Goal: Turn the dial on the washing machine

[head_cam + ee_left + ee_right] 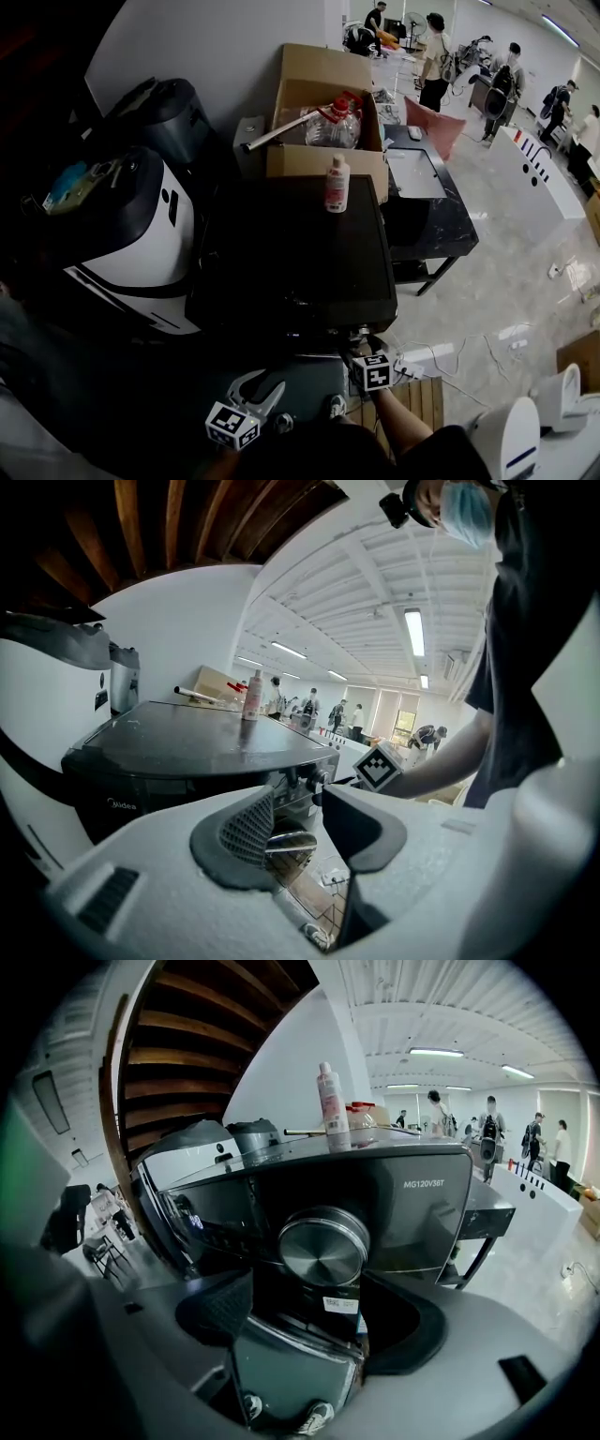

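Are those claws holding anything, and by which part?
Nothing. The left gripper and right gripper are open; the dial sits ahead of the right jaws, ungripped.

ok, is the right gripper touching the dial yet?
Cannot tell. The right gripper view shows the right gripper open, the silver dial framed above its jaws; one jaw tip overlaps the dial's rim, depth unclear.

Your right tongs (309,1314) stand wide apart, facing the dark front of the washing machine (412,1194). Its round silver dial (323,1246) sits just above the gap, and neither pad visibly touches it. A bottle (328,1096) stands upright on top.
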Demonstrator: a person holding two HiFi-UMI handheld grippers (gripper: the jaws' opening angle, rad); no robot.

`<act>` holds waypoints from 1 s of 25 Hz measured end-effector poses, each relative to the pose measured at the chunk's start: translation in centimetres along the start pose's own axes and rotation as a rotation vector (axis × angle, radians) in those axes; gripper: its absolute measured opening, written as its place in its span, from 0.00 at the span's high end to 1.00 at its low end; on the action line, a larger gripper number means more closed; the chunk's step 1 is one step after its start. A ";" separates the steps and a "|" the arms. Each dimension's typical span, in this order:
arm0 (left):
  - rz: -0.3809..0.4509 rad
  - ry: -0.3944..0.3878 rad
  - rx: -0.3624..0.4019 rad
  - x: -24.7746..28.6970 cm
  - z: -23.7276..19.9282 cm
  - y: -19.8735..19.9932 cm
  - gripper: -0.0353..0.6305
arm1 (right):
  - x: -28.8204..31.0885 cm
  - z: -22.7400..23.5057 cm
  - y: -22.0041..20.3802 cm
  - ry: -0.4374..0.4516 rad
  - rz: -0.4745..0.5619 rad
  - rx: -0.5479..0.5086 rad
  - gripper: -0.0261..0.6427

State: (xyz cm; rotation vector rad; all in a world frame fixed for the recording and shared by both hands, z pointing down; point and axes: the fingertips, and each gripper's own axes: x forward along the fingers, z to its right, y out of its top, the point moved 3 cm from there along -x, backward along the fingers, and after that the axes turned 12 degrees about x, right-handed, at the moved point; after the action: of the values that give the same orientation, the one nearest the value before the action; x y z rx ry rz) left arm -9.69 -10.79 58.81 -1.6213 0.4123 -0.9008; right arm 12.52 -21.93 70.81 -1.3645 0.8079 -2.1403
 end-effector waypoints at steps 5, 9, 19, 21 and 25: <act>-0.016 0.008 0.001 -0.3 -0.1 -0.4 0.72 | 0.5 0.0 -0.7 0.010 -0.031 0.005 0.46; -0.018 0.013 -0.010 -0.6 -0.4 -0.4 0.72 | 0.9 0.0 -1.0 0.004 -0.025 0.026 0.47; -0.013 -0.028 -0.003 -1.0 -1.1 -0.5 0.72 | -1.8 0.0 0.7 -0.057 0.080 0.056 0.46; -0.008 -0.048 0.003 -0.9 -1.2 -0.5 0.72 | -2.7 -0.5 1.4 -0.057 0.113 0.054 0.46; 0.003 -0.091 0.017 -0.7 -1.1 -0.3 0.72 | -4.4 -1.6 2.8 -0.059 0.182 0.055 0.46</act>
State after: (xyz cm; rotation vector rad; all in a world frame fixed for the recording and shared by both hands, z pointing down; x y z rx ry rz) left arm -11.04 -10.95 58.93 -1.6389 0.3428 -0.8232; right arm 12.99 -20.62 65.52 -1.2693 0.8118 -1.9597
